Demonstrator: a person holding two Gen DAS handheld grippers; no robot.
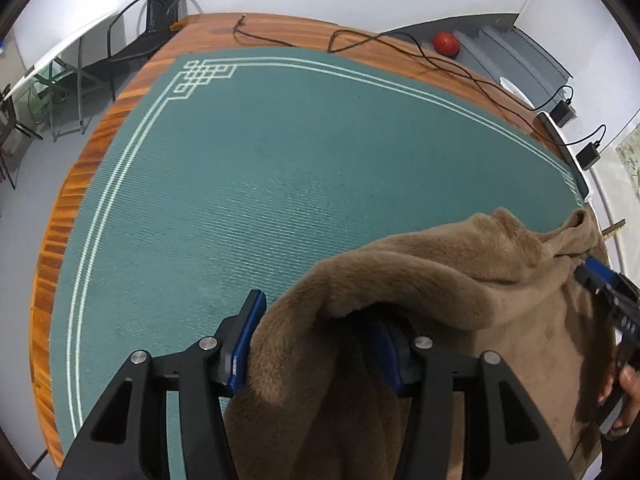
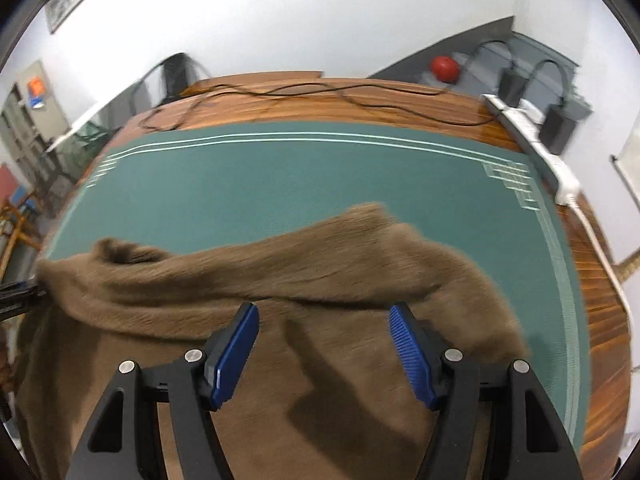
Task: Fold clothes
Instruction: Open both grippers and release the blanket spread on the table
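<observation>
We hold a brown, plush fleece garment [image 1: 460, 280] bunched over the near right part of a teal woven mat with a pale line border [image 1: 240, 184], which covers a wooden counter [image 1: 80, 168]. The garment is not flat: a thick roll of it rises between the two grippers while the rest hangs toward us over the near edge, so it reads as lifted to be carried or laid out, not as a finished fold.

Our left gripper [image 1: 316, 344] has the fabric draped between and over its blue-padded fingers; the pads stand fairly wide apart with cloth bulging through the gap, and we cannot tell whether they truly pinch it or merely carry it. Holding it there probably serves to keep one end of the roll up off the mat.

Our right gripper [image 2: 324, 344] is wide open in its own view, its ribbed blue pads apart with nothing between them, hovering just above the fleece below the raised ridge. In the left wrist view its tip sits against the garment's far right edge, with a hand [image 1: 624, 396] behind it.

Black cables [image 1: 400, 46] and power adapters [image 1: 562, 110] lie along the counter's far edge, well apart from the garment.
</observation>
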